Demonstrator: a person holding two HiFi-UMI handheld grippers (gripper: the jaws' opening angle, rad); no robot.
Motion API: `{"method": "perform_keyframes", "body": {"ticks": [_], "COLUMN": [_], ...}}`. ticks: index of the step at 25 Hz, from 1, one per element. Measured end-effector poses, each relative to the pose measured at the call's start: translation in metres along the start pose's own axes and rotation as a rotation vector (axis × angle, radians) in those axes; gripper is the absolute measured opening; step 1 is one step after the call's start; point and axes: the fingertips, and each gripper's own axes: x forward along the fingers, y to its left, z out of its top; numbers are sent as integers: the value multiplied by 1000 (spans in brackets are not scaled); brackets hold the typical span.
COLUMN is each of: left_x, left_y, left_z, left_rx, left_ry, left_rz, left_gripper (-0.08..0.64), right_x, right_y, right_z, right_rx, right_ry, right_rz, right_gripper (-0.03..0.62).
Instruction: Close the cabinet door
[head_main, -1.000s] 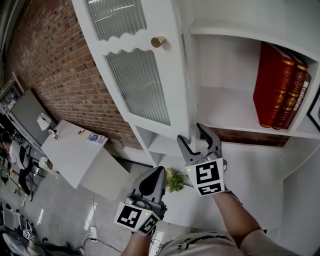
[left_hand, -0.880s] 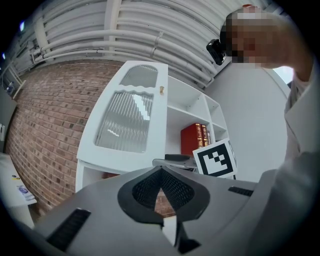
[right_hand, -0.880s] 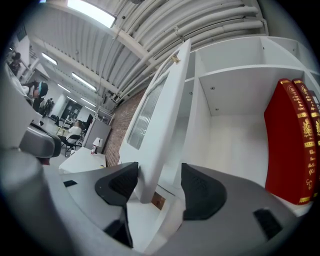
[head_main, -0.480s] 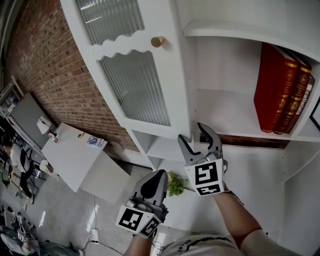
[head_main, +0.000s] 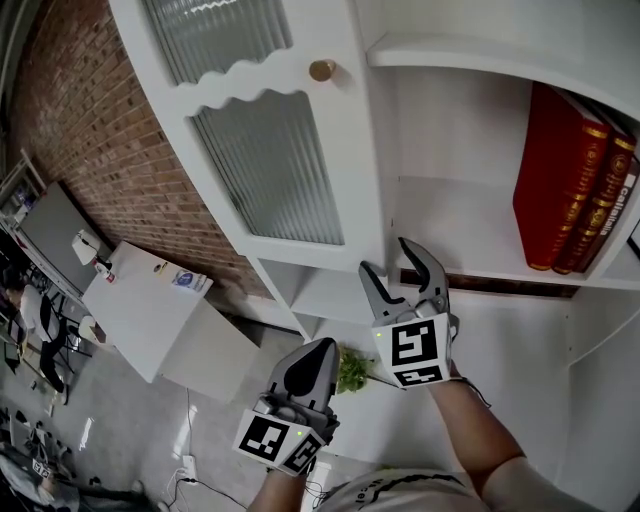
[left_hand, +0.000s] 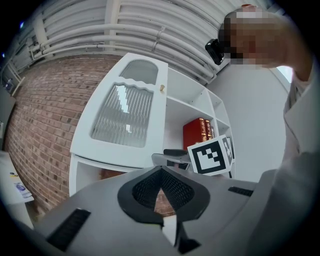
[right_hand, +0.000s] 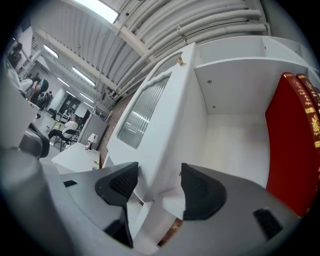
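Two grippers: left gripper (head_main: 319, 346), right gripper (head_main: 388, 257). One cabinet door (head_main: 352, 150), one brass knob (head_main: 322, 69), two ribbed glass panes (head_main: 270, 165). Three red books (head_main: 548, 175). One green plant (head_main: 350, 368). One white table (head_main: 140, 310).

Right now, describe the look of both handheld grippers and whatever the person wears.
Both the left gripper and right gripper are grey, with two curved, pointed jaws lined with black ribbed pads. Each carries a white cube printed with black square markers. The person wears a light top; the right forearm is unsleeved.
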Motion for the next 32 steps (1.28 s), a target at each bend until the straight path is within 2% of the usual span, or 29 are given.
{"method": "perform_keyframes", "body": {"ticks": [12, 23, 27, 32], "left_x": [-3, -18, -31, -49], "left_y": [3, 0, -1, -1], "left_z": [0, 0, 1, 2], "left_rx": [6, -3, 5, -4], "left_ry": [-1, 14, 23, 25], "left_rz": [21, 58, 63, 62], "left_gripper": [11, 11, 11, 11], "right_x": [6, -2, -16, -42], "right_y": [-5, -1, 4, 29], "right_z": [-2, 1, 5, 6], "right_rx": [-28, -30, -28, 68], "right_ry": [49, 12, 1, -16], "right_rz": [-30, -28, -34, 29], "right_gripper": [261, 259, 190, 84]}}
